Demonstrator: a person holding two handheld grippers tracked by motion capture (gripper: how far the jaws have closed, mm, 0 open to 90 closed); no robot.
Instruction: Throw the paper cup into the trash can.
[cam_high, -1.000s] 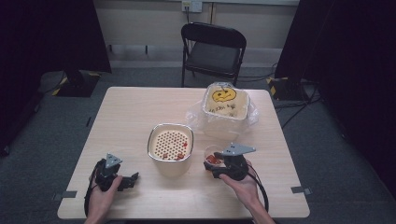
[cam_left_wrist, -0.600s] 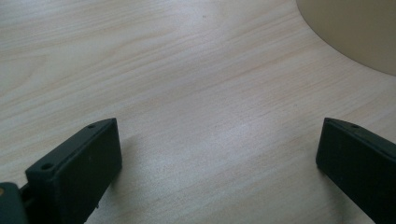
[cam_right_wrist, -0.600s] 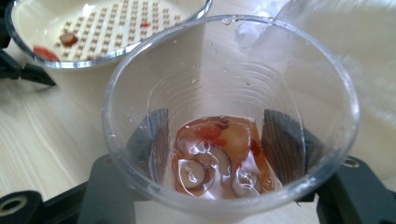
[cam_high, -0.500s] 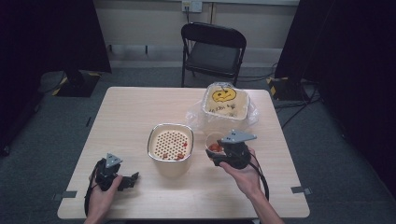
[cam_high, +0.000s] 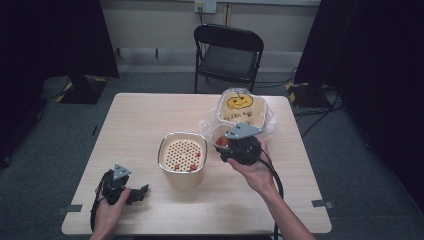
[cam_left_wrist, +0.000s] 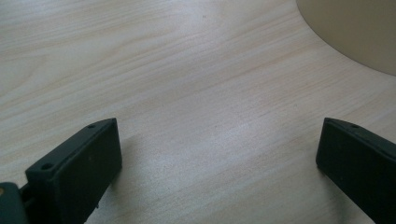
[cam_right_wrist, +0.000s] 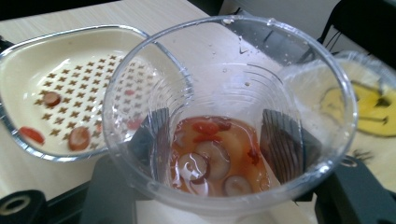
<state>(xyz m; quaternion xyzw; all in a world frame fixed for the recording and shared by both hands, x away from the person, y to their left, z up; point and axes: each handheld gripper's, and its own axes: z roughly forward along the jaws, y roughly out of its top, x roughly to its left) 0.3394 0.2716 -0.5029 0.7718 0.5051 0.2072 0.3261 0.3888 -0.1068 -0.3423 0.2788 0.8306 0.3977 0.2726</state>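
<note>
Right gripper (cam_high: 235, 146) fingers pinching clear cup (cam_right_wrist: 229, 116) w/ liquid; too much tilt = spill beside strainer (cam_high: 182, 156); left gripper (cam_left_wrist: 219, 172) fingers spread, idle.

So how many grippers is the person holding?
2. The left gripper rests open on the table near the person; the right gripper holds a clear cup beside the strainer bowl.

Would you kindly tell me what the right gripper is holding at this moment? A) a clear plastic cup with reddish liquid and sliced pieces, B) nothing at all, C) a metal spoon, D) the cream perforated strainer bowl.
A: in the right gripper view, the right gripper has its jaws closed on either side of the clear plastic cup, which holds reddish liquid and slices at the bottom.
</note>
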